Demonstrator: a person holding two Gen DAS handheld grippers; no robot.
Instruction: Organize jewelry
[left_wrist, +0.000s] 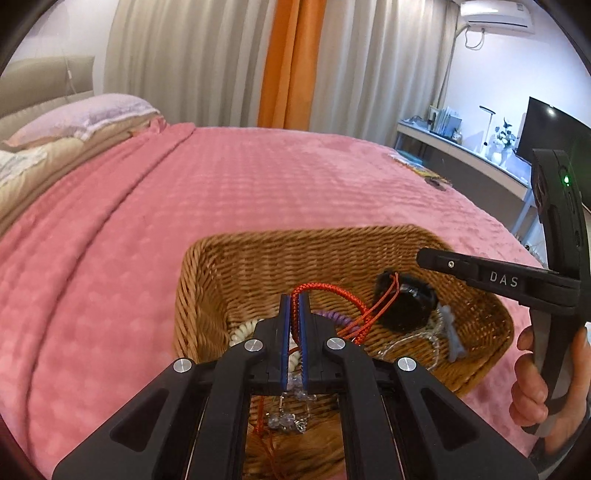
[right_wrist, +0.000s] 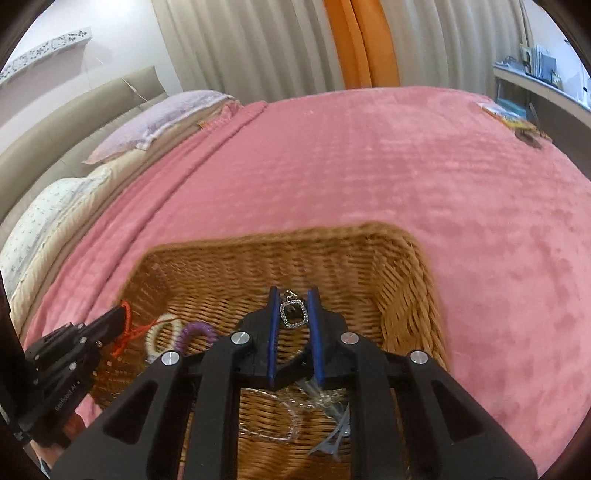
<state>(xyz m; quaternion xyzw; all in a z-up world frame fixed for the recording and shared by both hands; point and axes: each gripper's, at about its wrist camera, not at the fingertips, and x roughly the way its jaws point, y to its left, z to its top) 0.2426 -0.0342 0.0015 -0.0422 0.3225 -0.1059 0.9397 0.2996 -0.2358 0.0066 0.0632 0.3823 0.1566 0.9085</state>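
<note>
A wicker basket (left_wrist: 207, 280) sits on the pink bedspread; it also shows in the right wrist view (right_wrist: 402, 280). My left gripper (left_wrist: 294, 301) is shut on a red braided cord bracelet (left_wrist: 332, 290) over the basket. My right gripper (right_wrist: 293, 295) is over the basket's right side, jaws partly apart, with a silver-rimmed black pendant (right_wrist: 293, 314) between the pads. In the basket lie a cream coil bracelet (right_wrist: 162, 332), a purple coil bracelet (right_wrist: 197, 330), a black round item (left_wrist: 404, 306), a clear chain (right_wrist: 266, 424) and a grey-blue clip (left_wrist: 452, 332).
The pink bedspread (left_wrist: 221, 192) spreads all around the basket. Pillows (right_wrist: 155, 122) lie at the far left by the headboard. A desk with a monitor (left_wrist: 554, 129) stands at the right. Small items (right_wrist: 513, 122) lie at the bed's far right corner.
</note>
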